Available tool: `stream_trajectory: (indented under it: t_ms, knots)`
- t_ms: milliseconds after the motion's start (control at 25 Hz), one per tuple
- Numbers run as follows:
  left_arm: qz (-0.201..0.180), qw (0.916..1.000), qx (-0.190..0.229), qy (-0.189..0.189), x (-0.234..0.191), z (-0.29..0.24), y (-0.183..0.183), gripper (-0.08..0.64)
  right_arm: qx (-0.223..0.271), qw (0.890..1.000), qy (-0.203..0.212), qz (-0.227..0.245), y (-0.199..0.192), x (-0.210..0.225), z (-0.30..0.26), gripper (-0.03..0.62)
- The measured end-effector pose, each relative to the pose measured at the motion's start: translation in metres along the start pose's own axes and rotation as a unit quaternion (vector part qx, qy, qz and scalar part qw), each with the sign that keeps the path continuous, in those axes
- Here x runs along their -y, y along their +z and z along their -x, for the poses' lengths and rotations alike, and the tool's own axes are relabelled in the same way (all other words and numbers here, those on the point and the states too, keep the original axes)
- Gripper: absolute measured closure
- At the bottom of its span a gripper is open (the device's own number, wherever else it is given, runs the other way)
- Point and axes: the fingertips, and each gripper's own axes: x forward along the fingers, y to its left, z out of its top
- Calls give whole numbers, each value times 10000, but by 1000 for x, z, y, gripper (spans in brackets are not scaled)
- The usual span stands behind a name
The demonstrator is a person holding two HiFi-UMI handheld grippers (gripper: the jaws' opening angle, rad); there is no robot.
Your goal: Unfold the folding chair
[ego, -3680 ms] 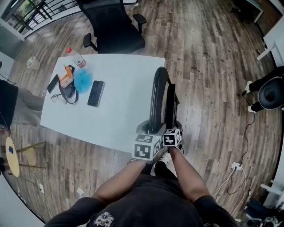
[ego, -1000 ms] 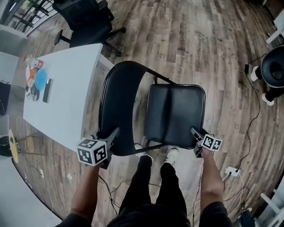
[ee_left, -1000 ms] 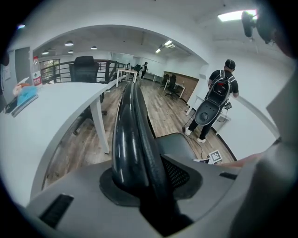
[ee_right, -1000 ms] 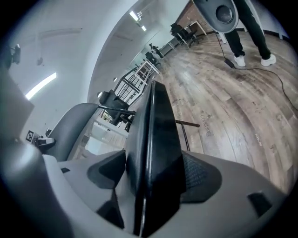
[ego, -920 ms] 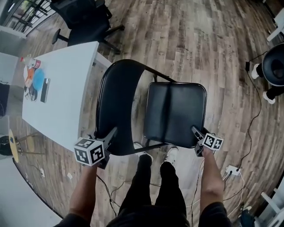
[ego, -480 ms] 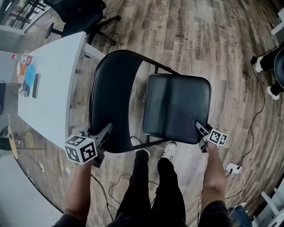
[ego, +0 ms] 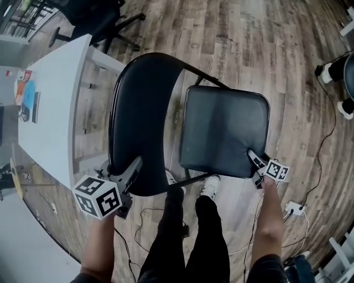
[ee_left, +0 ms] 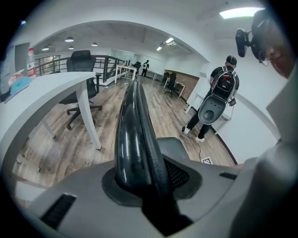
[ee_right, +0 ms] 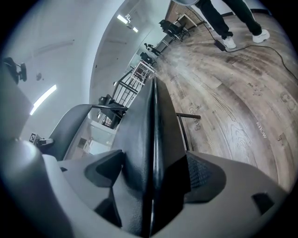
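Wood floor (ego: pixel 232 33) fills the head view, with a white table (ego: pixel 50 110) running down the left side and an office chair (ego: pixel 94 14) at the top left. The folding chair (ego: pixel 166 121) stands at centre frame, just in front of your feet. Its backrest (ego: pixel 141 116) curves up on the left, and its seat (ego: pixel 224 130) lies flat and broad on the right, so the chair looks fully opened out. Your left gripper (ego: pixel 133 166) sits at the lower end of the backrest rim and your right gripper (ego: pixel 253 156) at the seat's lower right corner. You are holding the two halves at their near edges, probably because spreading them from there gives the most leverage. A cable (ego: pixel 310 166) trails across the floor at the right, well clear of the chair legs.

In the left gripper view the backrest rim runs straight up from between the jaws. They pinch that glossy black edge, which steadies the back upright.

In the right gripper view the seat's edge stands between the jaws like a thick blade, floor showing to its right. These jaws have just been opening and now stand wide, yet both pads appear to rest against the seat's faces. I judge the hold is loosening because the seat is already down. A release looks close.
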Motion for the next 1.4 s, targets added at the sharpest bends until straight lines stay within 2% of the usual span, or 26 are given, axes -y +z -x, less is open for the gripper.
stream_trajectory:
  t_ms: [80, 160, 280, 360, 520, 640, 760, 880, 920, 960, 1000, 1040, 1160, 1240, 1320, 1400]
  knots:
    - [8, 10000, 15, 24, 3, -3, 0, 443, 99, 9997, 224, -63, -2, 0, -3, 204]
    - [87, 9999, 68, -9, 3, -4, -2, 443, 145, 9995, 279, -75, -2, 3, -1, 204]
    - [209, 9996, 191, -67, 2, -4, -2, 435, 177, 9998, 6, 35, 3, 13, 13, 204]
    - [187, 9994, 273, 35, -2, 3, -2, 391, 177, 9995, -186, 194, 5, 14, 28, 204]
    - [204, 9981, 542, 218, -6, 37, 3, 321, 553, 9911, -726, 969, 28, -15, 81, 206]
    - [395, 9946, 884, 361, -10, 76, 9, 319, 876, 9793, -926, 1572, 41, -79, 119, 206]
    - [507, 9878, 1417, 394, -8, 117, 19, 322, 976, 9658, -837, 2253, 40, -173, 141, 214]
    - [206, 9826, 1821, 301, 9, 148, 24, 357, 1171, 9512, -713, 2764, 34, -272, 154, 347]
    - [112, 9802, 1962, 240, 16, 158, 26, 408, 1294, 9461, -705, 2883, 32, -305, 160, 394]
    - [41, 9769, 2132, 162, 24, 169, 28, 460, 1459, 9394, -733, 3016, 29, -338, 168, 494]
    - [-36, 9729, 2309, 73, 32, 180, 31, 534, 1659, 9302, -797, 3175, 27, -369, 178, 545]
    - [-147, 9692, 2457, -33, 41, 190, 33, 553, 1882, 9187, -896, 3355, 26, -399, 188, 568]
    - [-583, 9627, 2619, -342, 66, 214, 28, 555, 2484, 8819, -1278, 3797, 12, -472, 224, 577]
    - [-740, 9598, 2661, -506, 80, 231, 17, 555, 2680, 8647, -1428, 4001, -10, -507, 244, 577]
    - [-732, 9556, 2771, -681, 92, 249, 6, 555, 2754, 8552, -1446, 4146, -35, -535, 257, 577]
    - [-717, 9516, 2870, -836, 100, 268, -3, 555, 2805, 8560, -1427, 4102, -57, -555, 263, 577]
